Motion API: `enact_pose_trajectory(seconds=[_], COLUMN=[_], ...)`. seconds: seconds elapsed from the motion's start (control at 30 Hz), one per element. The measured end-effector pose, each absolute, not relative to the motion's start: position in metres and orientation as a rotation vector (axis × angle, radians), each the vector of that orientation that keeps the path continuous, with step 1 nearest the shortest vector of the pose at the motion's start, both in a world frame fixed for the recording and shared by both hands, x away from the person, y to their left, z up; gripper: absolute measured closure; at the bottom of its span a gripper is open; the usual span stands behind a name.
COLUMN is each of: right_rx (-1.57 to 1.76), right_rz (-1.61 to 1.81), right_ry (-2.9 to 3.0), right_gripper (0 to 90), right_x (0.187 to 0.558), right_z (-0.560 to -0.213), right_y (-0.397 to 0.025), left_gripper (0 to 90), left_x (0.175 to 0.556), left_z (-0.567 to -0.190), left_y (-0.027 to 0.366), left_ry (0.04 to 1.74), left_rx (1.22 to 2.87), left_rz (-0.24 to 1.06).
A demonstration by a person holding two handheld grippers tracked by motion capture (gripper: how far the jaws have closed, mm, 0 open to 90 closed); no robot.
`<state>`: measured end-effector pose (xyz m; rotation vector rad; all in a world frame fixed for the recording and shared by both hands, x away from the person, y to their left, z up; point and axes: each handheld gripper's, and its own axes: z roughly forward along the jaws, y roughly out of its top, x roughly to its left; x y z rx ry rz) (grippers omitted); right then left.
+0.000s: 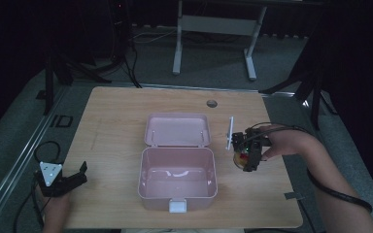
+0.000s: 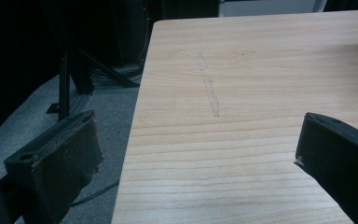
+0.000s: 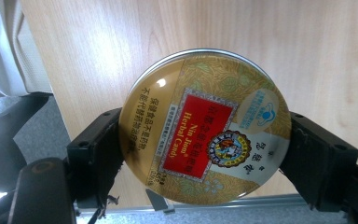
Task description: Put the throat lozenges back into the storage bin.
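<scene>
A round gold herbal candy tin (image 3: 205,128) with a red label sits clamped between the two black jaws of my right gripper (image 3: 205,144), held above the wooden table. In the high view the right gripper (image 1: 248,158) holds the tin (image 1: 242,158) just right of an open pink box (image 1: 177,177), whose lid (image 1: 177,130) lies back flat. My left gripper (image 1: 73,178) rests at the table's left front edge, jaws wide apart with nothing between them; its view shows the bare tabletop (image 2: 242,93) past the left gripper (image 2: 191,158).
A thin white upright piece (image 1: 230,132) stands beside the box lid, close to the right gripper. A round cable hole (image 1: 211,103) lies at the table's back. The pink box has a white latch (image 1: 177,206) at its front. Dark stands and a desk frame sit beyond the table.
</scene>
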<state>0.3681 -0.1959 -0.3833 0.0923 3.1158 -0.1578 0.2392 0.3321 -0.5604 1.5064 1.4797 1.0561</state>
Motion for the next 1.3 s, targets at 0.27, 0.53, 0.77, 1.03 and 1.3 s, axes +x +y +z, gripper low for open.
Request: enact_pose_trajectory(seconds=[0.27,0.53,0.77,1.03,1.3], right_rx=[0.047,0.052,0.033,-0.037,-0.088], right_rz=[-0.139,-0.137,-0.124,-0.111,-0.091], right_ry=[3.104,3.113,3.125,3.126,3.130], right_gripper=[19.9,19.9,19.9,19.9,19.9], right_x=[0.362,0.362,0.361,0.358,0.355], right_z=[-0.368,-0.365,-0.369,-0.369,-0.369], right_y=[-0.185,-0.179,-0.164,-0.136,-0.110], left_gripper=[0.4,0.4,0.4,0.4,0.4], left_x=[0.239,0.239,0.239,0.239,0.239], left_z=[-0.560,-0.560,-0.560,-0.560,-0.560], left_y=[0.332,0.333,0.333,0.333,0.333], left_ry=[1.479,1.481,1.481,1.479,1.477], left_rx=[1.507,1.508,1.510,1.506,1.503], left_rz=[1.053,1.051,1.051,1.048,1.044])
